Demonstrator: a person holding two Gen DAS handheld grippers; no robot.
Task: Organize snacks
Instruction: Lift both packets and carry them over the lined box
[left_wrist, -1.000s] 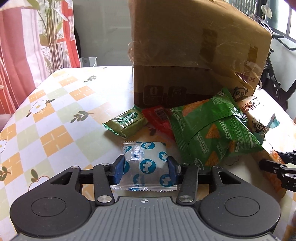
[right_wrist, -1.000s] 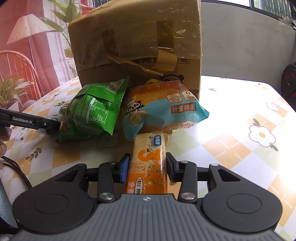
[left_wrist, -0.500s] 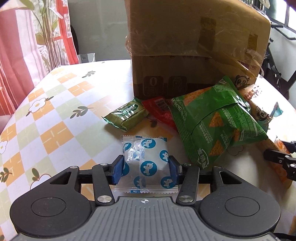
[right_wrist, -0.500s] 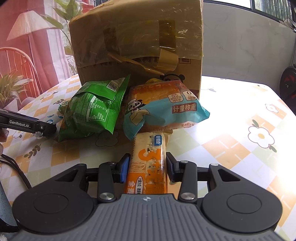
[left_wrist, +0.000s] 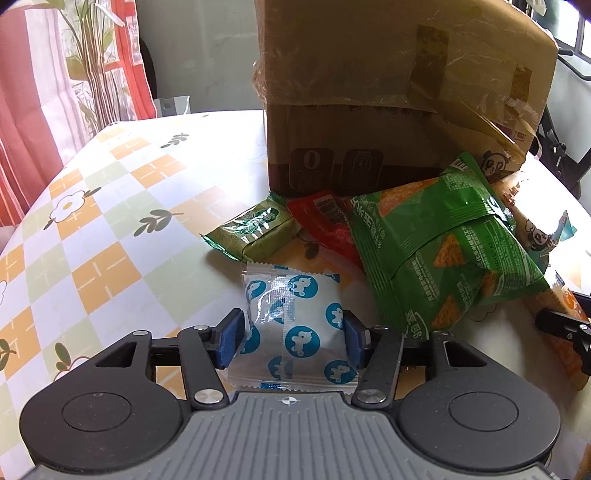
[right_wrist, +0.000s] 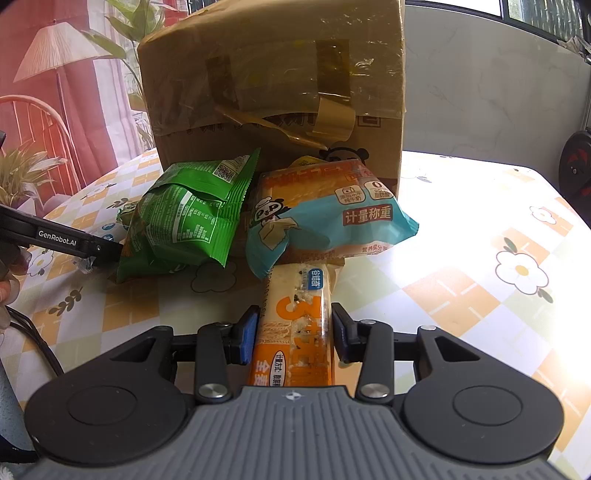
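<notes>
The left claw (left_wrist: 293, 341) is opening around a white packet with blue dots (left_wrist: 295, 325) that lies flat on the worktop (left_wrist: 110, 229); the left pad stands clear of the wrapper, the right pad sits just at its edge. The right claw (right_wrist: 293, 334) is clamped on an orange cracker bar (right_wrist: 295, 332), both blue pads pressing its sides, the bar's far end tucked under a blue-and-orange panda bag (right_wrist: 325, 218).

Beyond the white packet, the left view shows a small olive-green pack (left_wrist: 255, 232) and a red sachet (left_wrist: 328, 225) (both hidden in the right view), then a green chip bag (left_wrist: 443, 251) leaning toward the taped cardboard box (left_wrist: 388, 92). The right view alone shows the panda bag's whole front, and the left claw's black arm reaching in from the left edge beside the green chip bag, with a hand (right_wrist: 7, 273) partly visible there.

Both claws tilt downward toward the worktop.
</notes>
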